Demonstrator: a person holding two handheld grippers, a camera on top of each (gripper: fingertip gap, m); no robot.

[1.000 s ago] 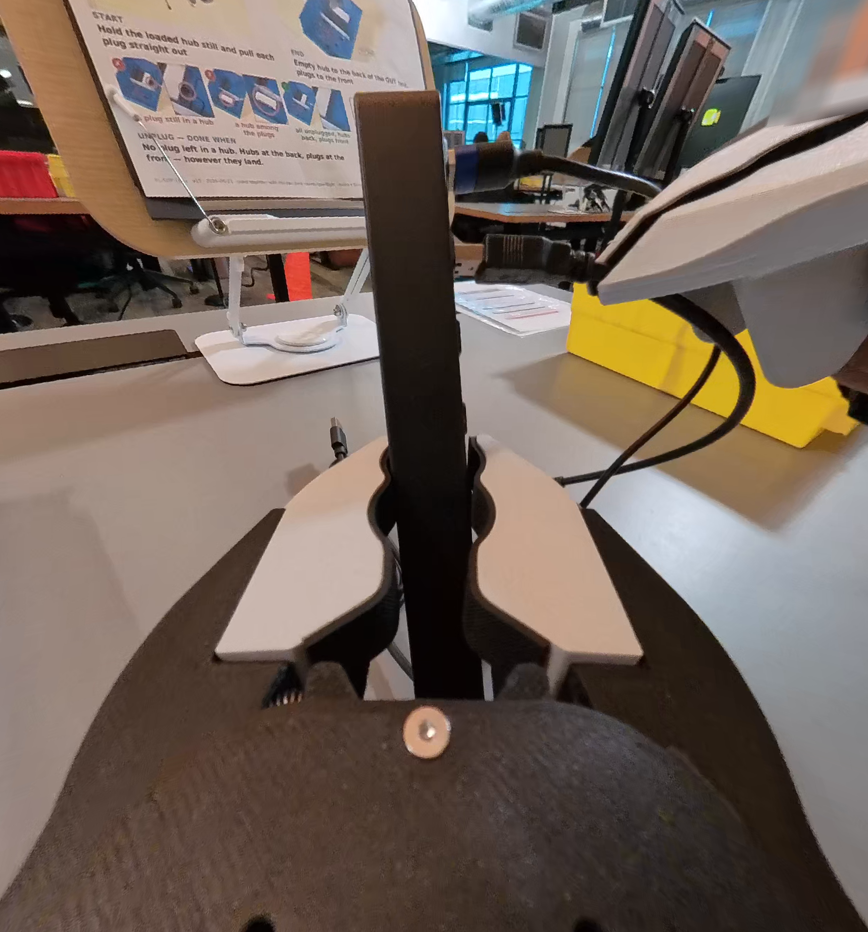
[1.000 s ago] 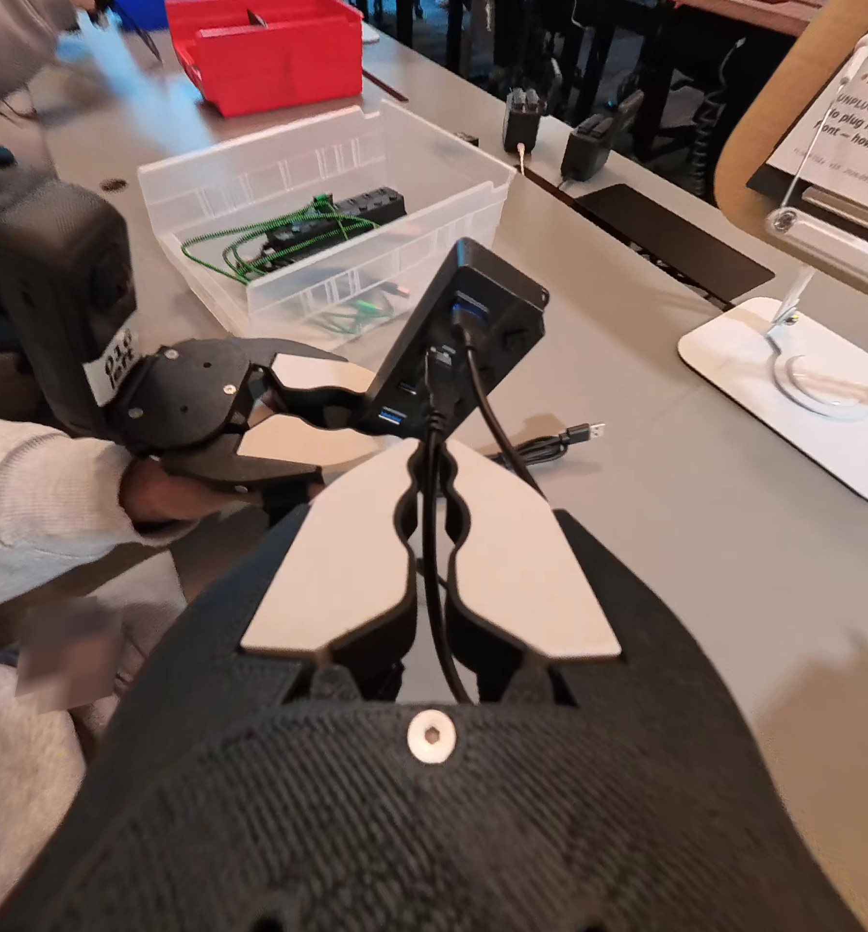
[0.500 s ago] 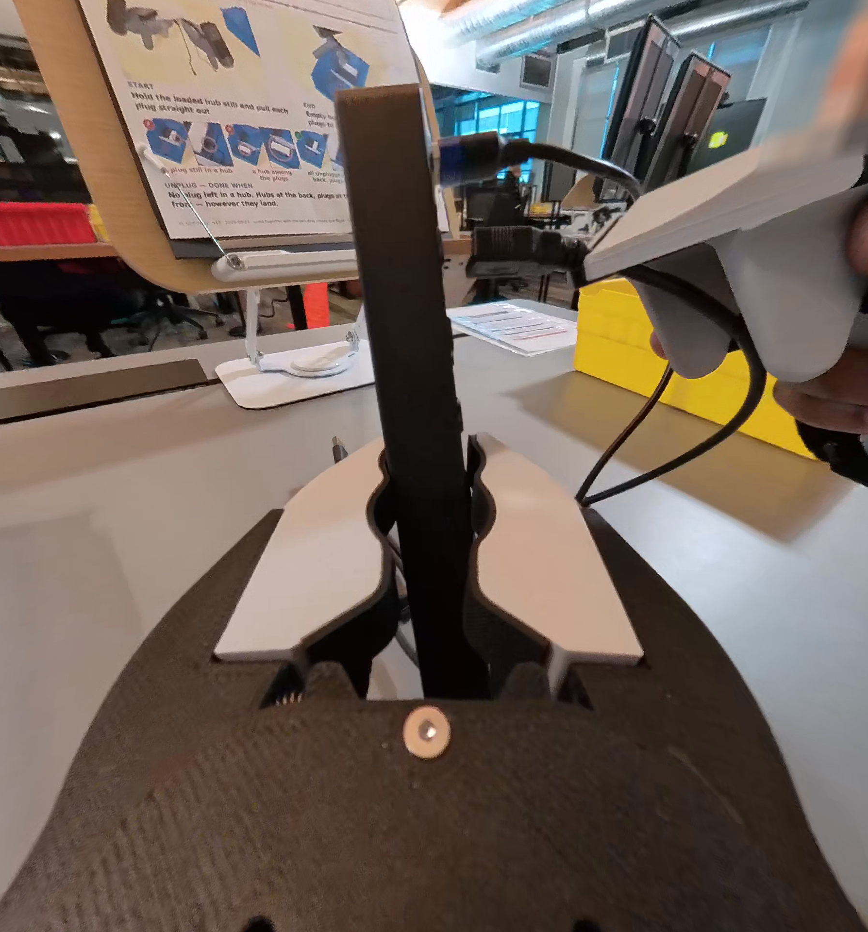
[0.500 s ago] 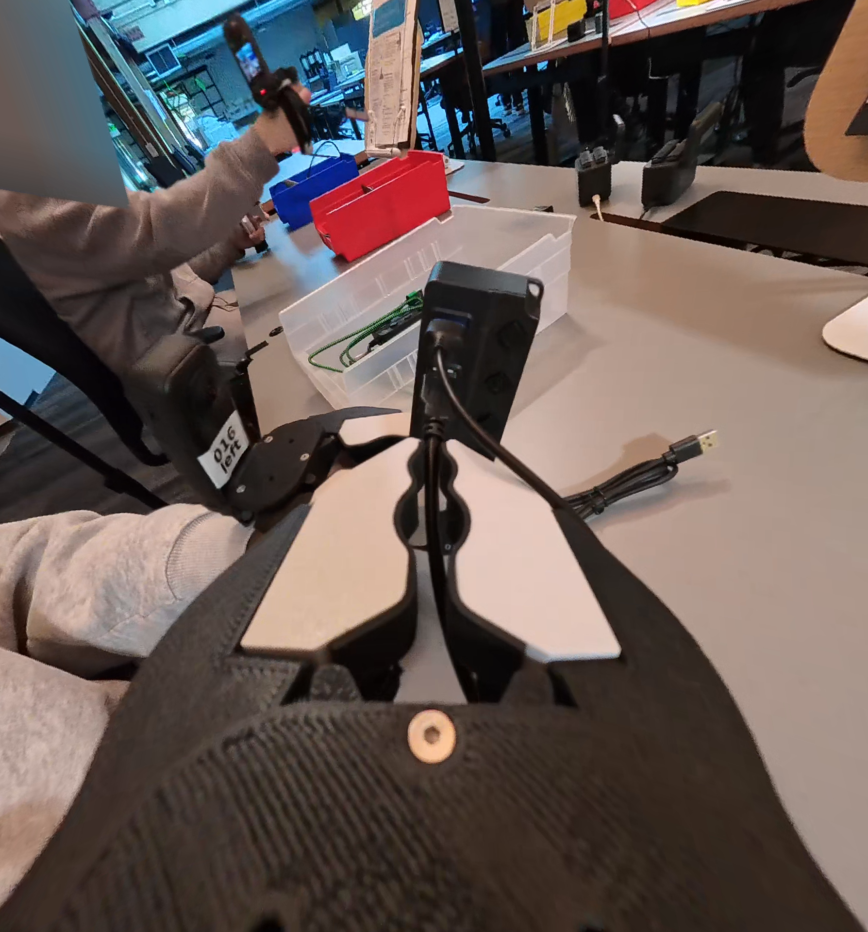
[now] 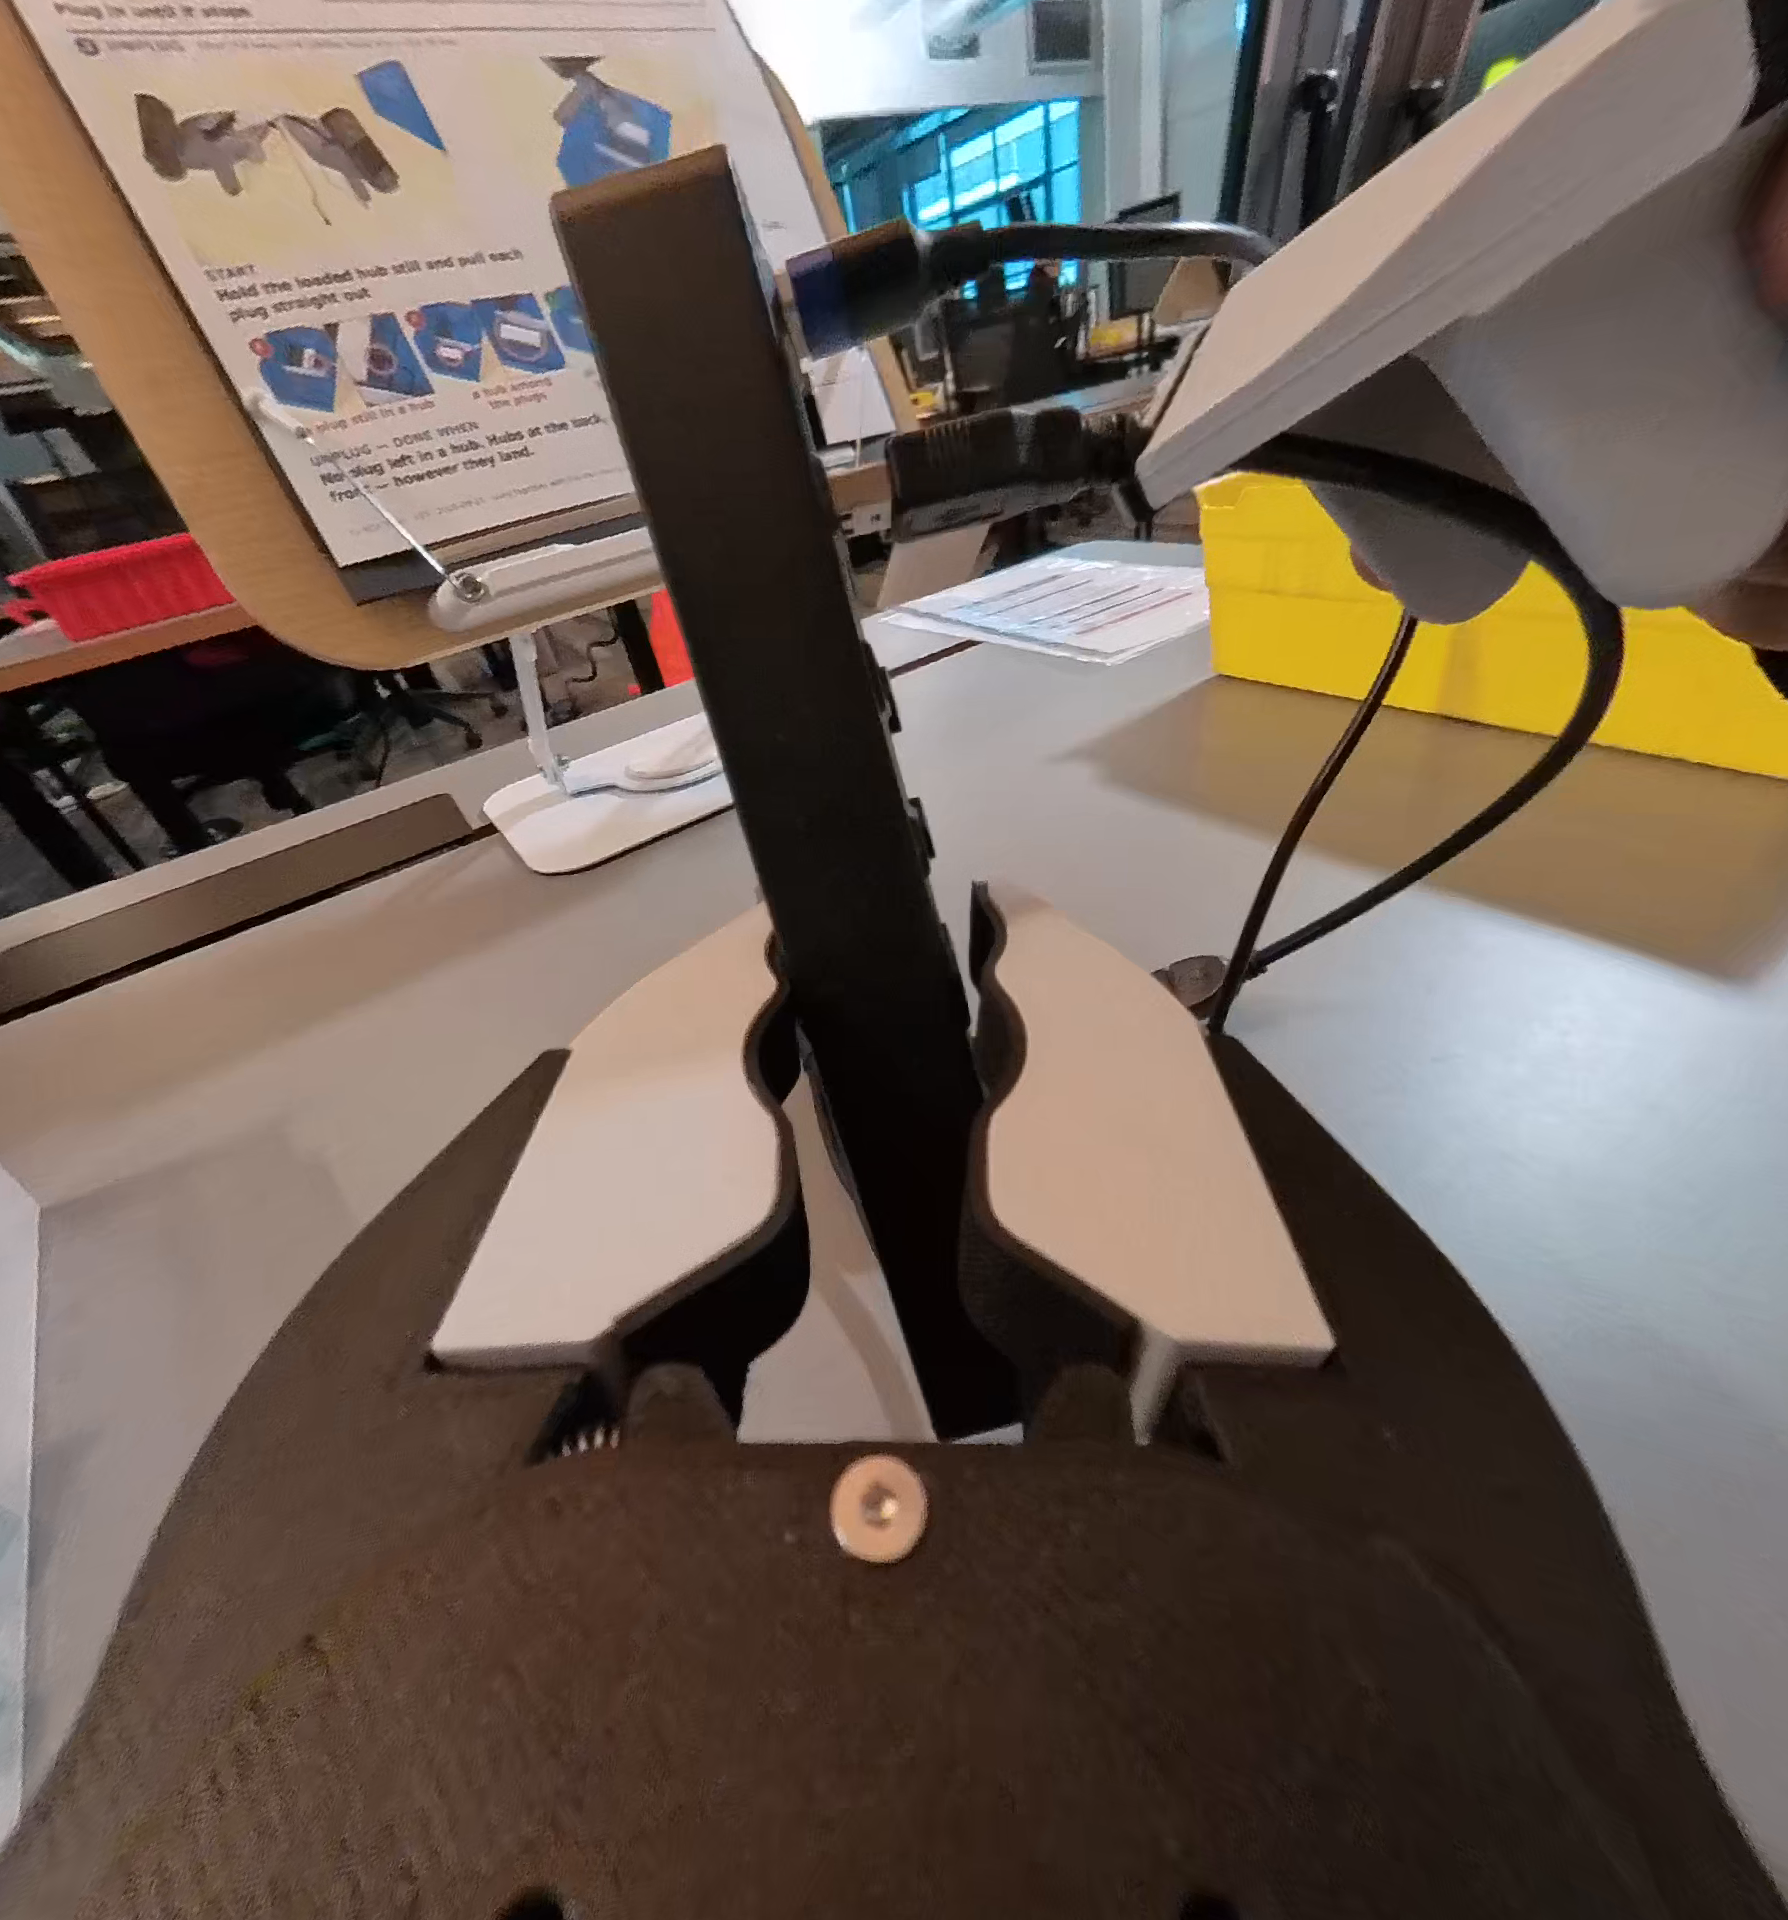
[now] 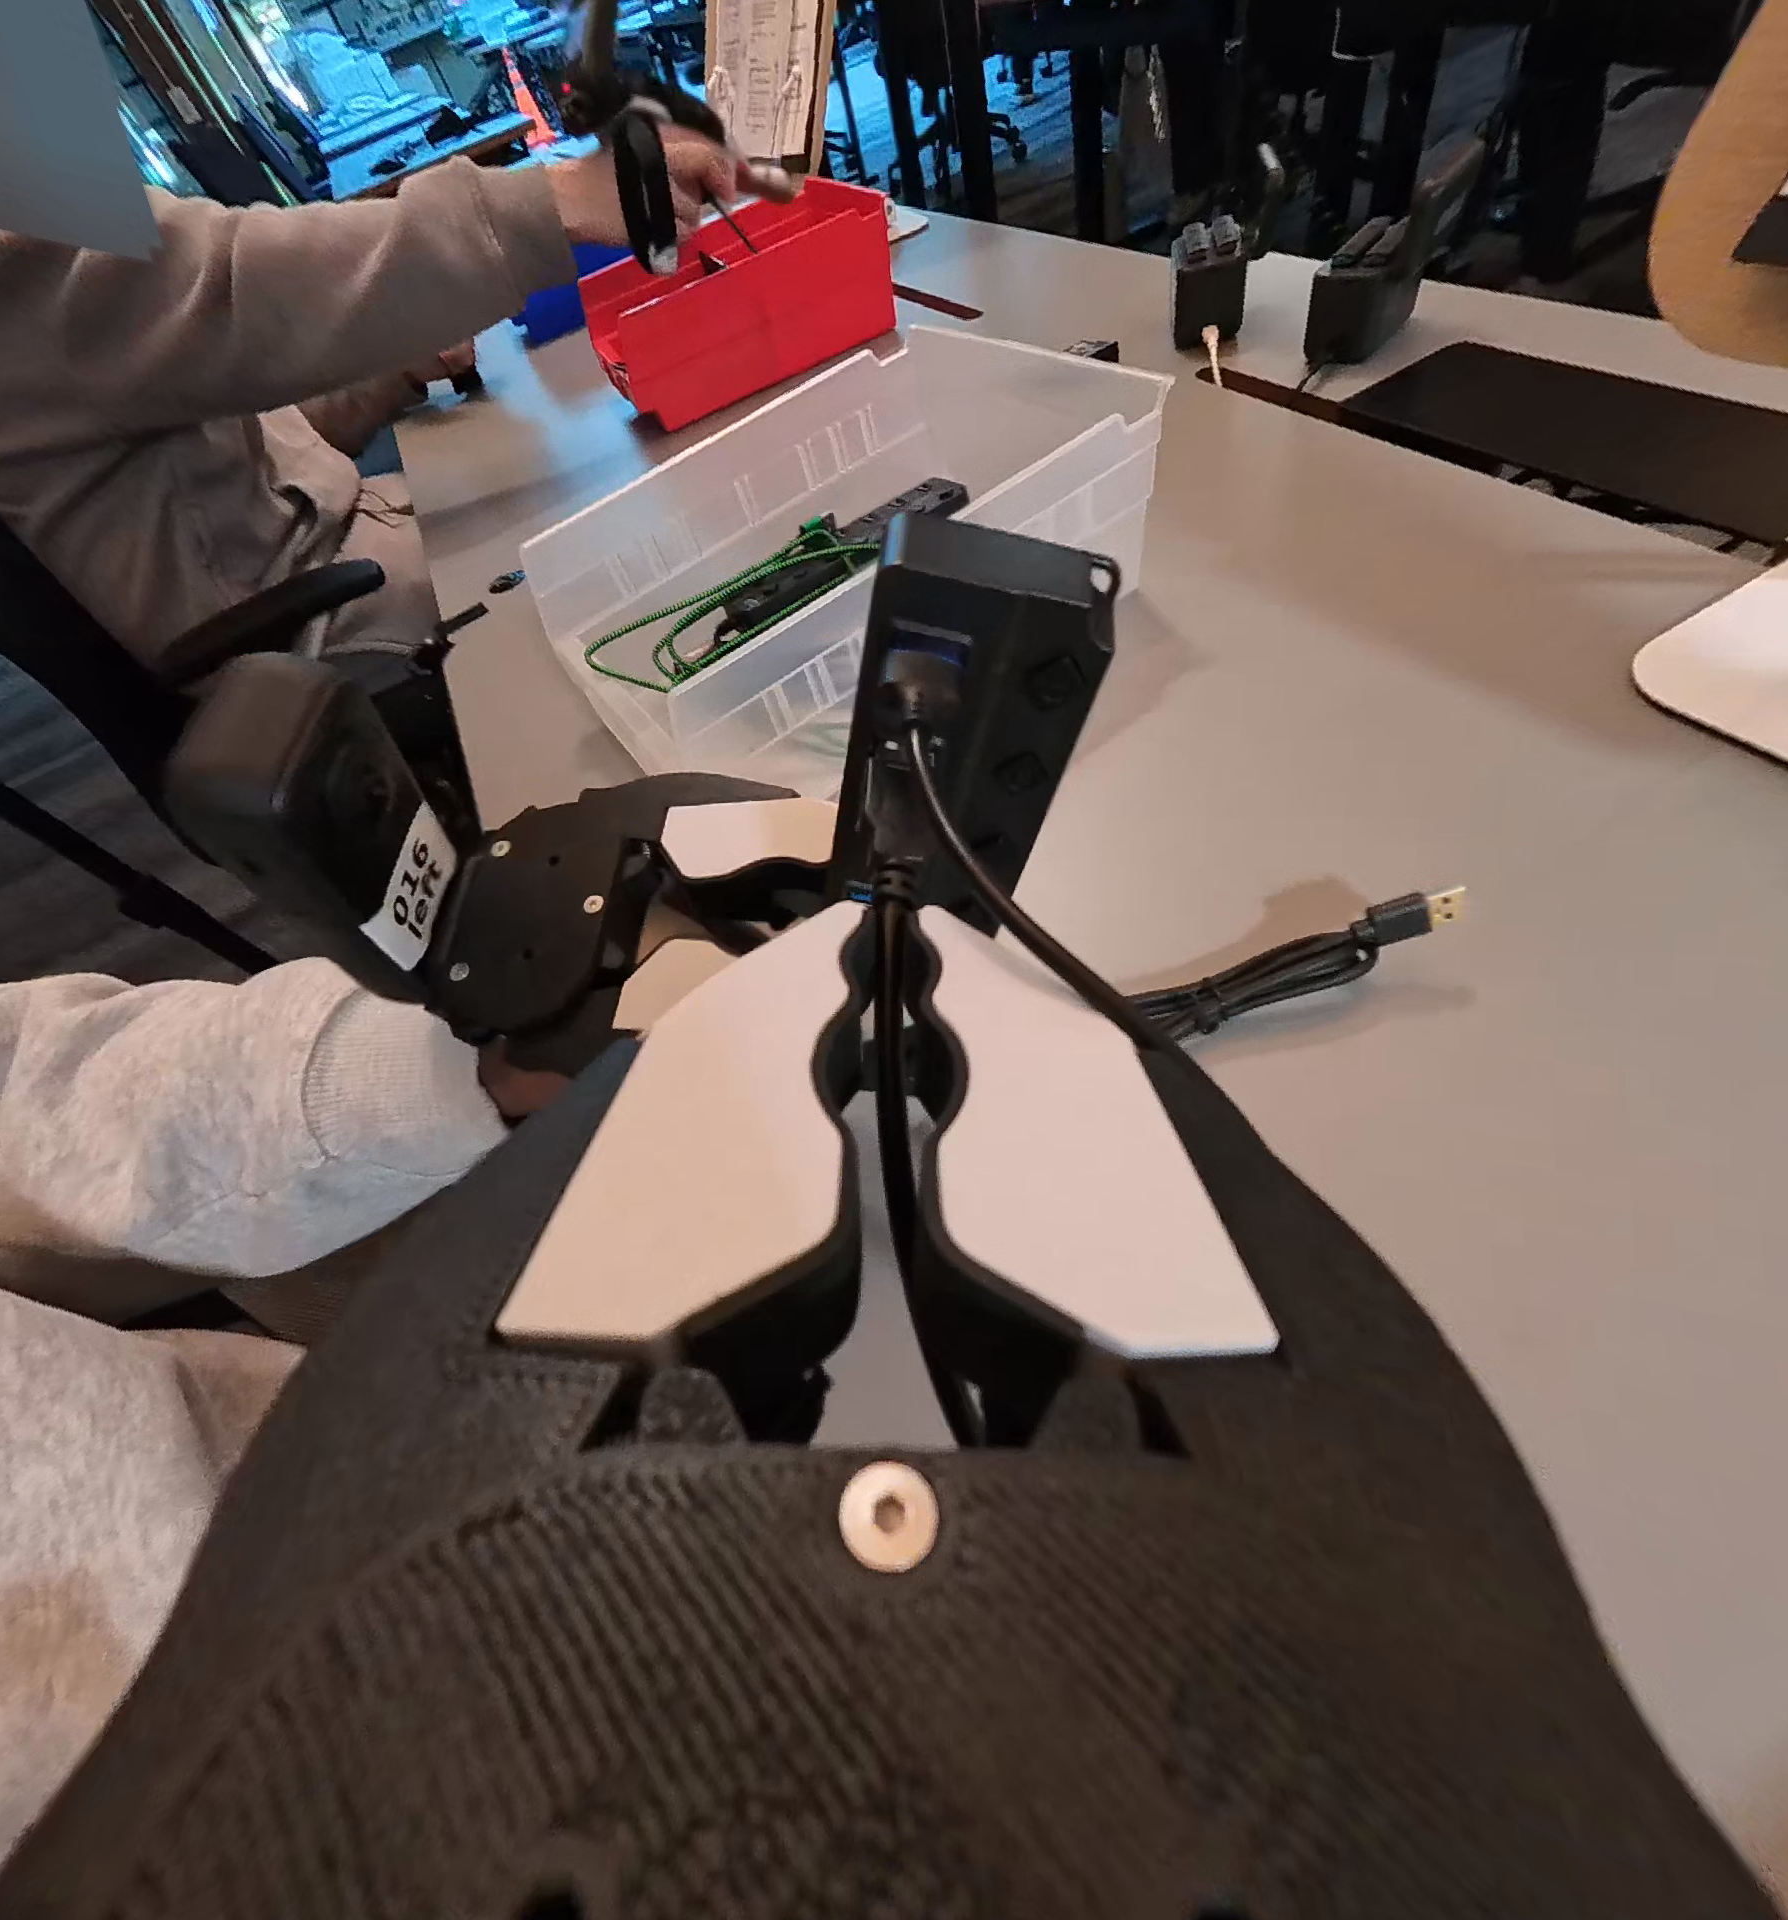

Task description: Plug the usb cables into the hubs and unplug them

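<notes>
Hub [image 5: 765,623] — black, long axis near upright, leaning slightly left — stands clamped at its lower end in the left gripper [image 5: 874,997]. Right gripper [image 6: 890,935] is closed on a black cable [image 6: 895,1091] whose plug [image 5: 983,468] sits at the hub's port face — seated or not, unclear.

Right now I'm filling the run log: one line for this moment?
left gripper: shut on hub | right gripper: shut on cable | plug: outside hub

Grey table [image 6: 1492,1039] carries a clear bin [image 6: 1025,436], a coiled cable [image 6: 1285,977].
</notes>
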